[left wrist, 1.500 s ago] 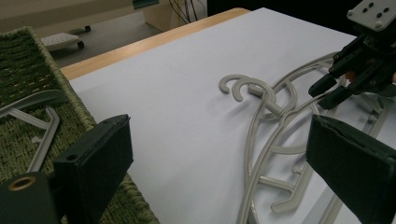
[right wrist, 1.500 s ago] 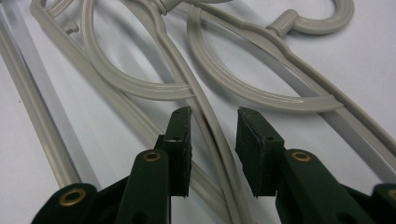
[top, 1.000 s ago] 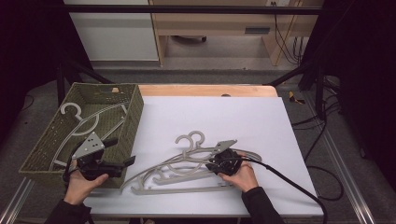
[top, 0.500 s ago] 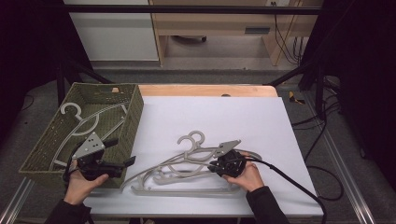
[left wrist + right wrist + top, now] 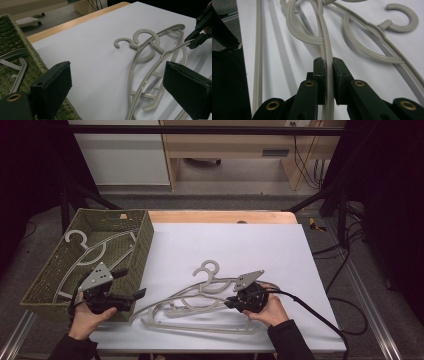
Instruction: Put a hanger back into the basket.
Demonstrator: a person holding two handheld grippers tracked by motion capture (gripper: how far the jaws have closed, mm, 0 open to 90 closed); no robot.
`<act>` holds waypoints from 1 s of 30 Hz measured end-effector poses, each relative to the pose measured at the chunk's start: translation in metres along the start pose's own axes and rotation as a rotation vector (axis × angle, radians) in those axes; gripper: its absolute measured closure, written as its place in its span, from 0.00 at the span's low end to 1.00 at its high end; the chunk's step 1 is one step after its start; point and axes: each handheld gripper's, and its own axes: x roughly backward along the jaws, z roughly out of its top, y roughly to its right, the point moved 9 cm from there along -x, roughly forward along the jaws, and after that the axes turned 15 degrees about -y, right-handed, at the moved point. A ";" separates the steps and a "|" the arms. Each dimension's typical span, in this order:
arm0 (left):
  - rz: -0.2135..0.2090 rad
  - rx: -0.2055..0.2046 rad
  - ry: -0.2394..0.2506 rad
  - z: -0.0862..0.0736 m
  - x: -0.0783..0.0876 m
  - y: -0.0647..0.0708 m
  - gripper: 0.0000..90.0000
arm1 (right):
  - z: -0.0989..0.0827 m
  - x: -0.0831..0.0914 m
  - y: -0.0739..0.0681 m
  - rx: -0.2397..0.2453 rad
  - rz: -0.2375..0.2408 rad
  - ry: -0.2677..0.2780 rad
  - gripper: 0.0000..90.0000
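Pinching a thin grey-beige plastic coat hanger (image 5: 327,53) by one slim arm, my right gripper (image 5: 327,65) has just been closing — its two black pads now press on that arm from both sides. In the high view this right gripper (image 5: 231,303) sits at the near right of the table, over a loose heap of such hangers (image 5: 200,307) whose hooks point away from me. A second hanger's hook (image 5: 403,18) curls just beyond the one I hold.

My left gripper (image 5: 120,92) is released — jaws spread wide with nothing between them. In the high view the left gripper (image 5: 134,284) hovers at the near corner of a dark green woven basket (image 5: 142,237). Inside that basket another pale hanger (image 5: 87,252) lies flat.

Everything rests on a white sheet (image 5: 250,245) that covers most of a light wooden table (image 5: 220,216). The basket stands at the sheet's left edge, well apart from the heap.
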 end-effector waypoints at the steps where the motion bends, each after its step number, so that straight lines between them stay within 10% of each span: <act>1: 0.000 -0.001 0.001 0.000 0.000 0.000 0.09 | 0.000 0.002 -0.001 -0.005 0.003 0.000 0.91; 15: -0.048 -0.059 -0.003 0.011 0.002 0.026 0.09 | -0.006 0.039 -0.009 0.009 0.015 0.062 0.91; 30: -0.110 -0.223 -0.158 0.023 -0.030 0.069 0.15 | -0.004 0.052 -0.011 0.032 0.026 0.080 0.91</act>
